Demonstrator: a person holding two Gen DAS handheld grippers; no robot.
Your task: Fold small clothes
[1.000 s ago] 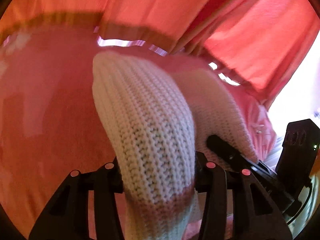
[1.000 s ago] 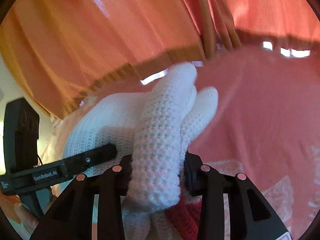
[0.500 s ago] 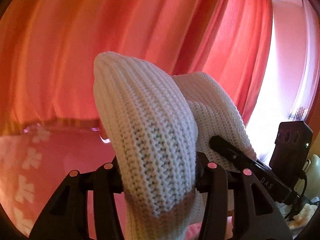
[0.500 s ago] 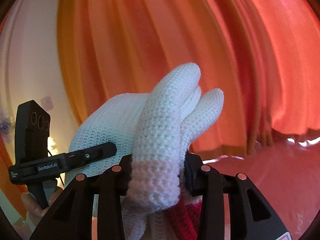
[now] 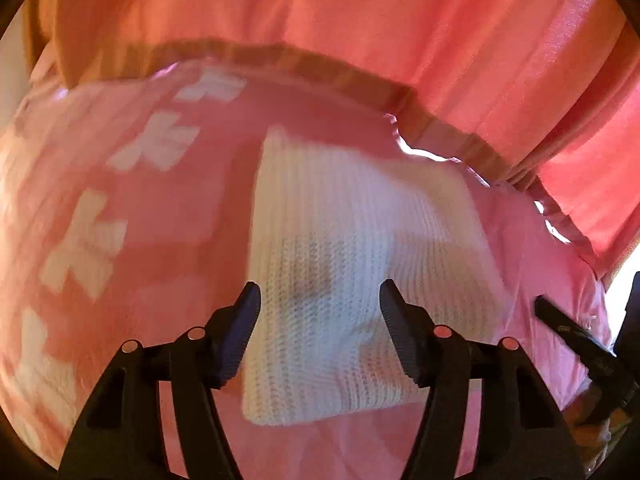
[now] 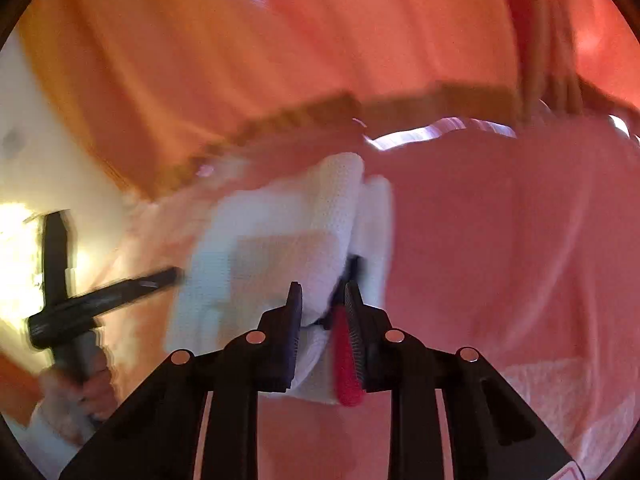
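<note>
Pink bedding (image 5: 168,216) carries the white knit garment (image 5: 360,240), soft, light and floppy, best pinched at its thick six-o'clock hem: the left gripper (image 5: 320,320), just opened, straddles it untouching, while the right gripper (image 6: 322,312), just tightened, clamps its red-trimmed edge.

each view is taken from a fisheye camera mounted just behind a gripper's two fingers, aimed forward and down along them. the left wrist view is held close over the pink bedcover (image 5: 160,208), facing its far edge under the red curtain (image 5: 400,28). the right wrist view is angled likewise. the white knit garment (image 5: 340,240), the far edge and the curtain are shared; each gripper appears, probably, at the other's side, though blurred.
</note>
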